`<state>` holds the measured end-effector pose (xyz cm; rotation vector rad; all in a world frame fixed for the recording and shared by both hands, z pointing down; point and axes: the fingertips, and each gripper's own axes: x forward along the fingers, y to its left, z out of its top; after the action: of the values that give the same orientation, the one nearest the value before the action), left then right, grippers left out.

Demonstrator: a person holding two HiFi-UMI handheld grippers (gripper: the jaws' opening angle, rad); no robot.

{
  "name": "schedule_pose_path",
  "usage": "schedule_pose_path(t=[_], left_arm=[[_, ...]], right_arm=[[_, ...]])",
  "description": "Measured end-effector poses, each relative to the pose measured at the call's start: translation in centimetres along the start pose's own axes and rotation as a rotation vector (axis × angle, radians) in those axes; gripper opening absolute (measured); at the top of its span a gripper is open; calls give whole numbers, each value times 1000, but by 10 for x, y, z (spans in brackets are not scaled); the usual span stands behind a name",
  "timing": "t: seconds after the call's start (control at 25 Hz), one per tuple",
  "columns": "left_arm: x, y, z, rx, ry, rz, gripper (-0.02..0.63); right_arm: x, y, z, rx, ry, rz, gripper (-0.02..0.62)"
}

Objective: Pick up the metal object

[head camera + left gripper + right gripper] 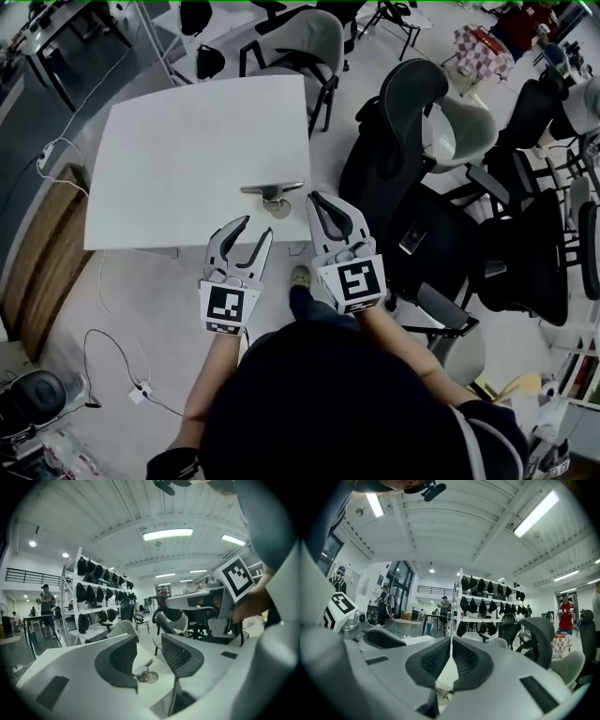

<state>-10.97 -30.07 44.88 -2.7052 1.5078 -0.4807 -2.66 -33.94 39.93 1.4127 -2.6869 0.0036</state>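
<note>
The metal object (272,195), a flat bar on a round base, stands on the white table (187,150) close to its near edge. My left gripper (255,228) hovers just in front of that edge, open and empty. In the left gripper view the metal object (145,673) shows in the gap between the open jaws of the left gripper (151,657), further off. My right gripper (315,199) is shut, its tips just right of the object and apart from it. In the right gripper view the right gripper (451,656) has its pads together, and the metal object (443,694) peeks out below them.
Black office chairs (412,178) crowd the right side of the table, and a grey chair (309,42) stands behind it. A wooden panel (42,248) and cables (112,347) lie on the floor at left. A rack of dark bags (93,597) stands beyond the table.
</note>
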Motion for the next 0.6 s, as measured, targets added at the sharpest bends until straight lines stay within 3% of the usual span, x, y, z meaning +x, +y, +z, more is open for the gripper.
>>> schedule_pose_path(t=[0.24, 0.44, 0.6], left_arm=[[49, 10, -31, 82, 126, -24, 158], [74, 6, -62, 305, 279, -77, 158], [87, -2, -82, 365, 351, -147, 158]], right_arm=[[40, -21, -19, -4, 37, 67, 29], [56, -30, -40, 5, 77, 91, 29], [61, -32, -51, 24, 109, 93, 29]])
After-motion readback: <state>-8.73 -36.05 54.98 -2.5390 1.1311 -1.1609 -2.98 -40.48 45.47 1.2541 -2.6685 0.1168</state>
